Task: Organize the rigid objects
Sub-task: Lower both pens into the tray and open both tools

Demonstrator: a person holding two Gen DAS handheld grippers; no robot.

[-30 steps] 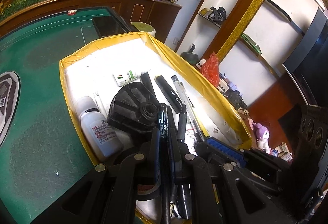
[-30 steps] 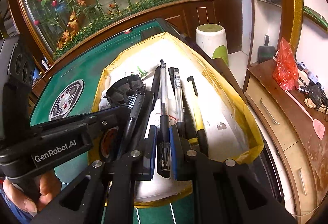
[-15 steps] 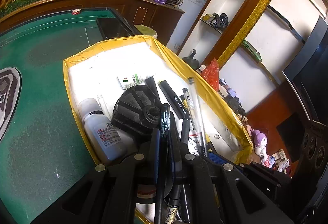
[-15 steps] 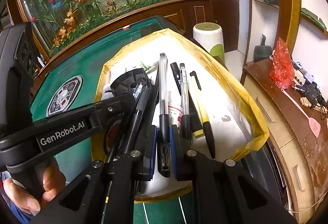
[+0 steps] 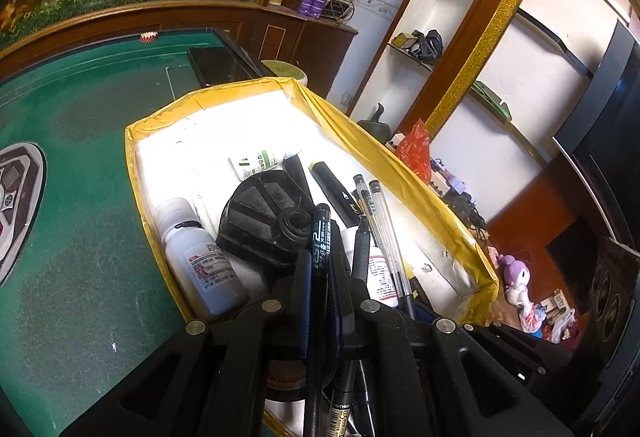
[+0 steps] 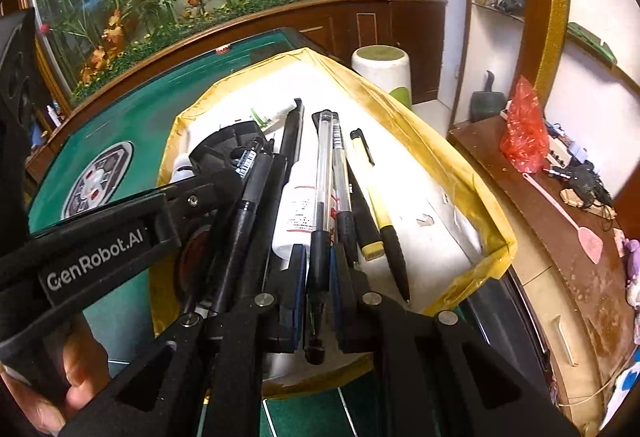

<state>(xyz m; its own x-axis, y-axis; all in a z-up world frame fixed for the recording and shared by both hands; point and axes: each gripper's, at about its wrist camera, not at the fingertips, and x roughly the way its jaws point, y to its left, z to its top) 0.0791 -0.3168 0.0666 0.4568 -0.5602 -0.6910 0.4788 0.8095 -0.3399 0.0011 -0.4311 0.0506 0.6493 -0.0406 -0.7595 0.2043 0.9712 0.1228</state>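
Observation:
A white tray with yellow taped rim sits on the green table and holds pens, bottles and a black round part. My left gripper is shut on a black pen and holds it above the tray's near end. My right gripper is shut on a clear pen with a black grip, held above the tray. The left gripper and its black pen show at the left of the right wrist view. A yellow pen and another clear pen lie in the tray.
A white bottle lies at the tray's left edge and a small labelled bottle further back. The green table spreads to the left. A white stool and a wooden sideboard stand to the right.
Both grippers have lifted and drawn back with their pens. The clear pen in the right gripper now stands higher over the tray.

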